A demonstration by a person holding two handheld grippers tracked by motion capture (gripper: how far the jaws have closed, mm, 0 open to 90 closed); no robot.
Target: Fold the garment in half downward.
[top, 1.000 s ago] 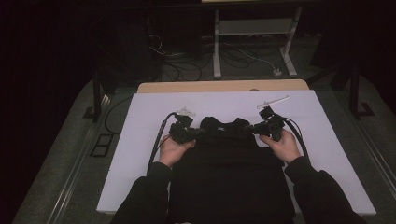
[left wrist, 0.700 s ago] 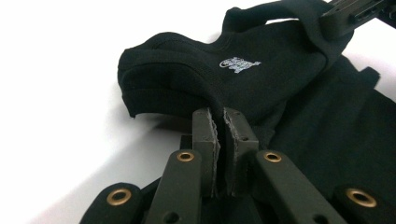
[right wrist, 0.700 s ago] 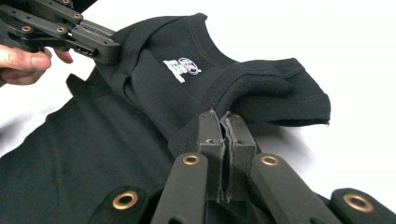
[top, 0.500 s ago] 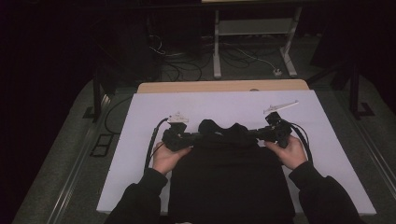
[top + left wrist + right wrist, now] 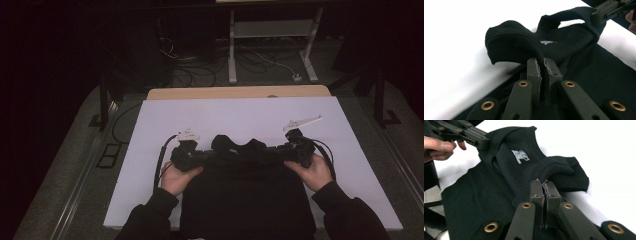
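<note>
A black garment (image 5: 245, 200) lies on the white tabletop (image 5: 240, 120), its lower part hanging over the near edge by the person. My left gripper (image 5: 206, 157) is shut on the garment's left shoulder, and fabric (image 5: 511, 42) bunches up above the pinched jaws of that gripper (image 5: 543, 67). My right gripper (image 5: 278, 152) is shut on the right shoulder, and cloth (image 5: 564, 173) folds over its closed jaws (image 5: 544, 188). A white neck label (image 5: 520, 156) shows between the two grips. Each gripper view shows the other gripper (image 5: 610, 10) (image 5: 461, 132) farther off, clamped on the collar edge.
A wooden board edge (image 5: 240, 92) borders the table's far side. Beyond it on the dark floor are cables (image 5: 260, 60) and a white desk frame (image 5: 272, 30). Bare white surface lies ahead of the garment and to both sides.
Both hands have drawn back toward the near edge of the table, and the pinched garment has slid with them. The grips have not changed.
</note>
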